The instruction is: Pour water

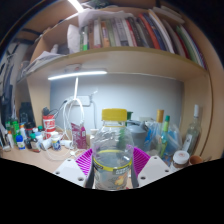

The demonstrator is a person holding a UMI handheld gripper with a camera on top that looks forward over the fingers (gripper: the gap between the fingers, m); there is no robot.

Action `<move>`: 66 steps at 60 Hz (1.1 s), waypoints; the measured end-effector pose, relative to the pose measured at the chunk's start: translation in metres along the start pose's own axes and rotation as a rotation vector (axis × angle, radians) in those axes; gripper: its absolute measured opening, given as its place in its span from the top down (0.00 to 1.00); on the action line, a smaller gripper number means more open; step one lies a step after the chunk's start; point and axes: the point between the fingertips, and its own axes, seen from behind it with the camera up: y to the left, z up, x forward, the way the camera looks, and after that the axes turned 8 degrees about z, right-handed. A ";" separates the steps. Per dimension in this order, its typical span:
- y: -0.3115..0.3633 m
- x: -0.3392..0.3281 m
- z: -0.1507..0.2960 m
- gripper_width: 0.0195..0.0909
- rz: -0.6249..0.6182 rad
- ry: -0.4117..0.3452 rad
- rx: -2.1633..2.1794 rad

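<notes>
A clear plastic bottle (112, 165) with a yellow-edged label stands upright between the two purple pads (87, 160) of my gripper (112, 168). Both pads press against its sides, so the gripper is shut on it. The bottle's upper part rises ahead of the fingers and blurs into the clutter behind. Its base is hidden below the fingers. I cannot make out a cup or other vessel for the water.
A workbench holds several small bottles and jars (40, 135) to the left and more containers (170, 135) to the right. A yellow-lidded container (115, 116) sits behind the bottle. Above, a shelf (120, 55) carries books (140, 30), with a strip light (78, 75) under it.
</notes>
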 end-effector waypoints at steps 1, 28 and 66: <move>-0.005 0.000 -0.004 0.54 -0.005 -0.003 0.020; -0.027 0.029 -0.046 0.52 -0.025 -0.029 -0.041; -0.042 0.005 -0.056 0.08 -0.067 0.064 -0.084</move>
